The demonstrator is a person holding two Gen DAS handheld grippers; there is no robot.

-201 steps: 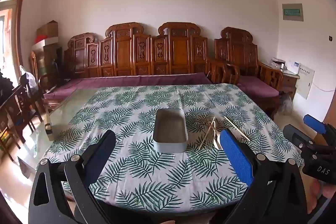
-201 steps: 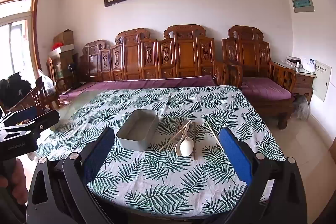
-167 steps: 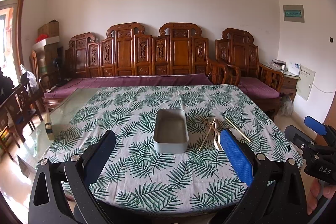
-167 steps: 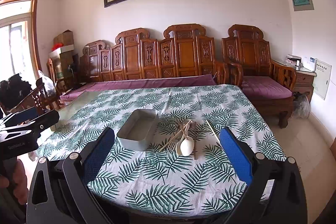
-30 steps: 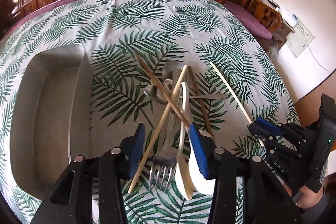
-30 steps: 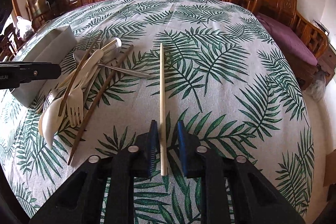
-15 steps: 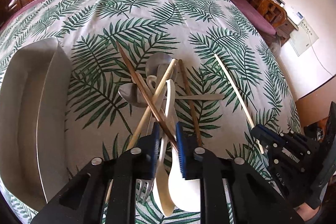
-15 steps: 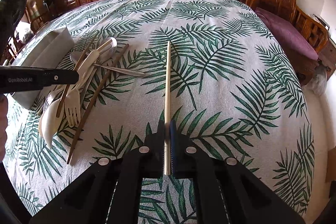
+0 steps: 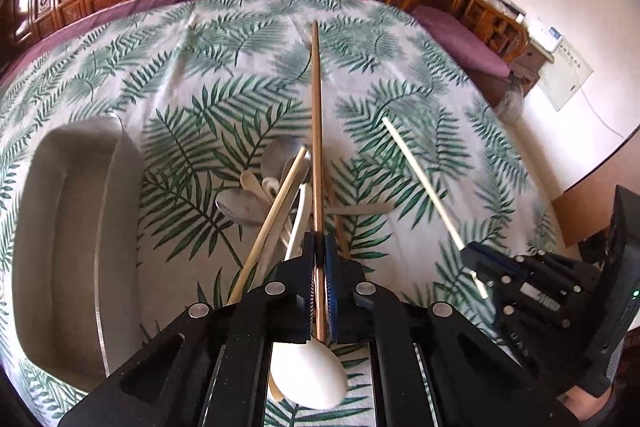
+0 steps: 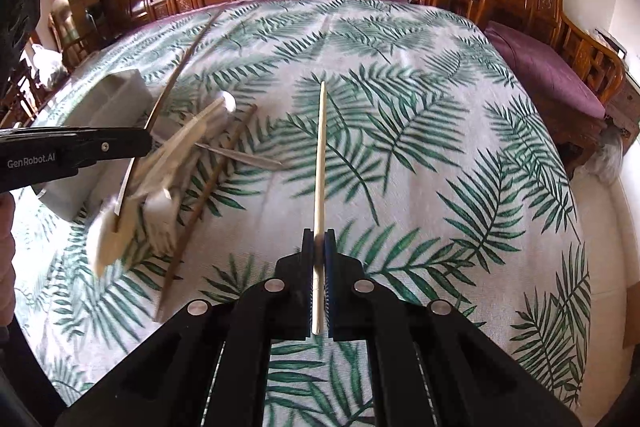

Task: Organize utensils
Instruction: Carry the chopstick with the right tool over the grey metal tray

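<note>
- The table carries a palm-leaf cloth, and the grey tray sits on it to the left of the left jaws, empty as far as can be seen
- The utensil pile of spoons, a fork and a pale chopstick lies just ahead of and under the left jaws; a second ago the brown chopstick lay slanted across that pile, now it points straight ahead out of the left jaws, its far end clear of the heap
- The left gripper has just been closing and now pinches that brown chopstick between its pads
- The right gripper is pressed together on the pale chopstick, as it was half a second ago, with the stick running straight ahead above the cloth
- By my reading both picks are made, so what remains is carrying each stick leftward to the tray
</note>
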